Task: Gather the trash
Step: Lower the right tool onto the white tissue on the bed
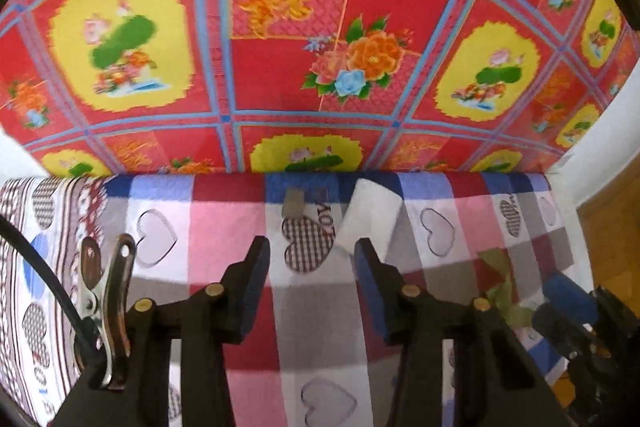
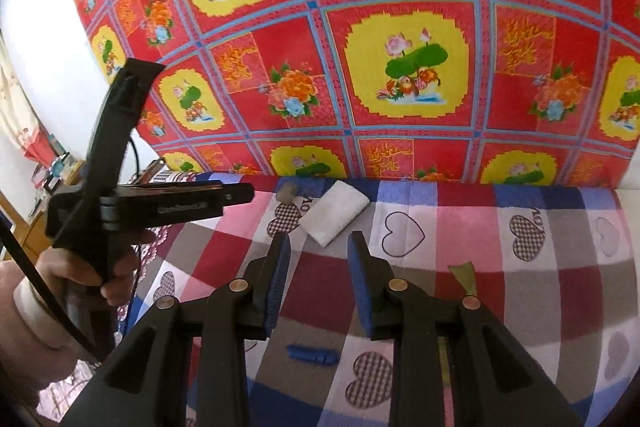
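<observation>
Jaws of the left gripper (image 1: 312, 271) stand parted, nothing between the pads; they point down at the checked bed cover (image 1: 224, 227). Jaws of the right gripper (image 2: 318, 271) likewise stand apart and empty.

Trash visible on the bed:
- white folded tissue (image 1: 372, 215), just ahead of the left jaws, slightly to their right, near the back edge of the bed where the red floral cloth (image 1: 280, 27) hangs;
- small grey-beige scrap (image 1: 293, 205) beside it, to its left;
- green wrapper piece (image 2: 464, 277), near the right gripper's right finger;
- small blue object (image 2: 312, 355) lying under the right jaws; cannot tell what it is.

A hand (image 2: 84, 267) grips the left tool's handle.

Step, by my reading: approach phase, nothing collected by either gripper yet. Next move likely calls for shifting the left jaws forward and right to straddle the tissue, then closing. The tissue is soft, so it needs a low, flat pinch without catching the cover.
</observation>
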Tool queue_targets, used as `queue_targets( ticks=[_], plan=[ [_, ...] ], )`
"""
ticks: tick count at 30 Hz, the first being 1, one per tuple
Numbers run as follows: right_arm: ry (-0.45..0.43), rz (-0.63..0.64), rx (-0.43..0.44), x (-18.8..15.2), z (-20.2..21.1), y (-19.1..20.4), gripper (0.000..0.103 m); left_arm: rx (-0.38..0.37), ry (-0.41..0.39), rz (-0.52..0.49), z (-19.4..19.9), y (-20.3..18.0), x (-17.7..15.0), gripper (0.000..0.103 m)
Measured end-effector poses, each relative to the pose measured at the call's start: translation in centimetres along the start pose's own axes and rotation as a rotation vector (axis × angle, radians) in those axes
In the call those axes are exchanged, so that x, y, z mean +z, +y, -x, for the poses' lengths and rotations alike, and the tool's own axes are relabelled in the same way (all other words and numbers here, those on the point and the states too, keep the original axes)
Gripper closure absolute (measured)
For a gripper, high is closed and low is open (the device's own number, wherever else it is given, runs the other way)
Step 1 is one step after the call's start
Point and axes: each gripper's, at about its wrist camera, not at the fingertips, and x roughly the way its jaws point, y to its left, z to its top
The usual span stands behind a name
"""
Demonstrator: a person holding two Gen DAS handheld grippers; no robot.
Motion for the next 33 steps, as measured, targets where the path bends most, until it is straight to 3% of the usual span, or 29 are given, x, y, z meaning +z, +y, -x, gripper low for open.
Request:
queue_targets(
  ticks=[8,18,22,26,33],
  plan=[
    [0.040,-0.012,0.022,0.2,-3.1,-2.0,0.072,0.009,0.034,0.000,-5.4,-0.2,1.2,0.067],
    [0.072,-0.045,0.035,0.2,-5.6,-4.0,0.072,0.043,0.073,0.030,-9.3,0.1,1.8,0.068],
    [0.082,-0.060,0.032,0.3,-6.0,-4.5,0.072,0.064,0.067,0.042,-9.9,0.2,1.8,0.074],
    [0.092,-0.068,0.030,0.2,-6.4,-4.6,0.072,0.069,0.053,0.056,-9.9,0.7,1.8,0.088],
    [0.098,-0.063,0.020,-0.1,-6.7,-3.7,0.072,0.018,0.039,0.118,-9.0,2.7,1.1,0.094]
  ],
)
